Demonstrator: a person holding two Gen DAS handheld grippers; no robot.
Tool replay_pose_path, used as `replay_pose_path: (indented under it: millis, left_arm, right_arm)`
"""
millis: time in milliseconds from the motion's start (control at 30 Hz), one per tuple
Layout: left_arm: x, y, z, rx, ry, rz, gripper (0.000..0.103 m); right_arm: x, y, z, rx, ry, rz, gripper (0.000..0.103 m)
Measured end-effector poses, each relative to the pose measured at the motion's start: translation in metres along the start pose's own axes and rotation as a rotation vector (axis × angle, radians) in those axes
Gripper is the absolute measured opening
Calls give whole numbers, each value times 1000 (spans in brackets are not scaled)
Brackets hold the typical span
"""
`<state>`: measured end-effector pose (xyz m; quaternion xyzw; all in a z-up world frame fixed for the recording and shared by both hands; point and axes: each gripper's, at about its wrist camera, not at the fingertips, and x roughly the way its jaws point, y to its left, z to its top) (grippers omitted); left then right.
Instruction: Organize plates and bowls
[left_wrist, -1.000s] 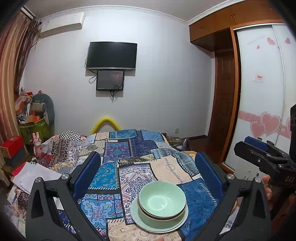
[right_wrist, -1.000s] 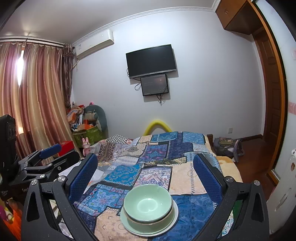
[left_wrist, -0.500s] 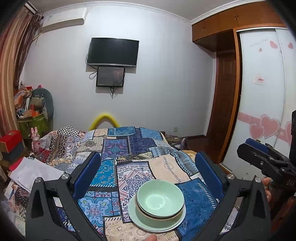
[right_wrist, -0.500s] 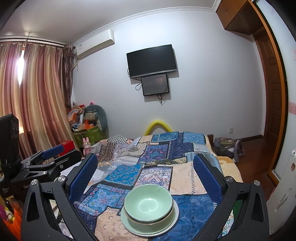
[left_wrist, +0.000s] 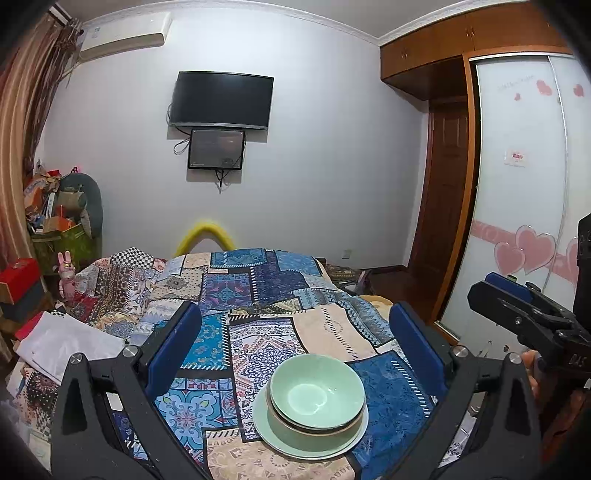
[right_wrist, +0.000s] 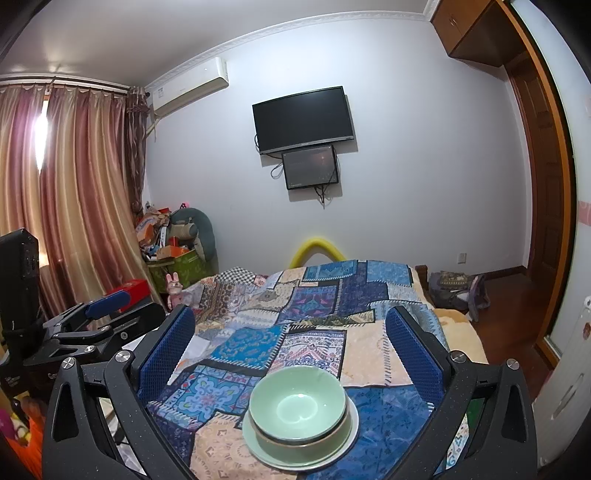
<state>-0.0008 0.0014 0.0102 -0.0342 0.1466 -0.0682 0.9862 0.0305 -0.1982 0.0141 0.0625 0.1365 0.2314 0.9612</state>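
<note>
Pale green glazed bowls (left_wrist: 317, 395), two nested as far as I can tell, sit on a pale green round plate (left_wrist: 280, 439) in the left wrist view, the pile resting on the patchwork-quilted bed (left_wrist: 258, 295) close to its near edge. The left gripper (left_wrist: 293, 343) is spread wide with nothing between its blue pads, hovering above and apart from the pile. At the right of this view the right gripper (left_wrist: 517, 314) hangs off the bed's right side, also holding nothing. By my reading the stacking is done; no loose plate or bowl shows elsewhere on the quilt, so only backing away seems left.

From the right wrist view the same bowls (right_wrist: 297, 406) and plate (right_wrist: 258, 443) lie between the wide-spread pads of the right gripper (right_wrist: 290, 343), untouched. The left gripper (right_wrist: 92, 325) shows at the left, over the bed's left edge. Open quilt runs toward the far edge, giving free room ahead and to both sides. The soft surface and the nearby front edge are the risk: a nudge could tip the pile toward the floor.
</note>
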Motion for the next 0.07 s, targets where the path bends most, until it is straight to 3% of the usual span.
replay_pose_path:
  millis: [67]
  left_arm:
    - [-1, 1, 0, 0, 5, -6, 103]
  right_arm:
    - [0, -1, -1, 2, 2, 1, 103]
